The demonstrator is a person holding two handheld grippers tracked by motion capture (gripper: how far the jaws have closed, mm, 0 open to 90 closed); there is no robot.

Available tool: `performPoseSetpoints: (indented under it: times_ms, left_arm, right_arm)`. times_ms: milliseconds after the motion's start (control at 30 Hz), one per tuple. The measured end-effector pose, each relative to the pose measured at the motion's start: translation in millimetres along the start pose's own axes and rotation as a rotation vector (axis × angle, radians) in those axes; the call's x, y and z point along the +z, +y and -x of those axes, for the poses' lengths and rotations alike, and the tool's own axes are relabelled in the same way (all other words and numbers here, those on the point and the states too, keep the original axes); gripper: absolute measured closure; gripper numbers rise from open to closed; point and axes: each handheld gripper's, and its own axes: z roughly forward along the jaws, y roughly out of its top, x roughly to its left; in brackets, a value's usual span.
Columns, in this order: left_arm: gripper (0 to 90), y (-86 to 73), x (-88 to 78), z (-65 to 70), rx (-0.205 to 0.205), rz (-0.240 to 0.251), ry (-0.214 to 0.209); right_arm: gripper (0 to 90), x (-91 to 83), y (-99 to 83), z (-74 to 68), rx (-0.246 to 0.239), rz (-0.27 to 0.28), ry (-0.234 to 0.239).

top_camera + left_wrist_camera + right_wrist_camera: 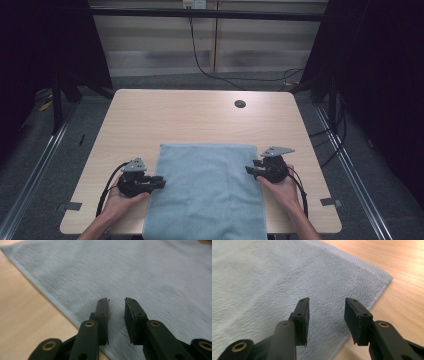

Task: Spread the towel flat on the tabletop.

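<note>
A grey-blue towel lies spread flat on the tabletop, its near end reaching the front edge between the person's forearms. The left gripper sits at the towel's left edge, held in the left hand; in the left gripper view its jaws stand a little apart over the cloth, with nothing pinched between them. The right gripper sits at the towel's right edge, held in the right hand; in the right gripper view its jaws stand wider apart above the towel near its corner, clamped on nothing. A dark round hole marks the tabletop's far side.
</note>
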Motion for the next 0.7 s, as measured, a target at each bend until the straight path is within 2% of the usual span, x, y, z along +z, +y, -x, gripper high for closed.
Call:
performPoseSetpoints:
  times_ms: [67, 167, 300, 367, 533, 633, 700]
  left_arm:
    - [70.4, 4.1, 4.8, -6.2, -0.021, 0.016, 0.007]
    - [70.6, 5.8, 7.9, -11.0, -0.015, 0.01, 0.009]
    - [71.5, 3.1, 6.7, -6.8, 0.005, 0.011, 0.029]
    - [71.4, 0.4, 4.7, -4.8, 0.006, 0.013, 0.025]
    - [71.2, -5.7, -3.3, -0.9, -0.003, 0.002, 0.013]
    - [70.2, -8.6, -8.8, 0.1, 0.001, -0.015, -0.013]
    - [69.9, -8.7, -10.4, -1.7, -0.014, -0.014, -0.015]
  right_arm:
    - [56.4, 7.1, -0.4, -0.3, -0.003, -0.019, -0.007]
    - [55.9, 10.2, -1.2, -1.7, -0.028, -0.022, -0.021]
    - [56.8, 10.4, -2.1, -3.7, -0.041, -0.026, -0.038]
    - [56.8, 10.6, -2.5, -3.7, -0.045, -0.023, -0.041]
    - [56.4, 9.7, -3.3, -6.7, -0.042, -0.023, -0.021]
    - [55.6, 9.3, -2.8, -9.9, -0.049, -0.032, 0.001]
    - [54.1, 9.6, -2.3, -10.1, -0.045, -0.025, 0.025]
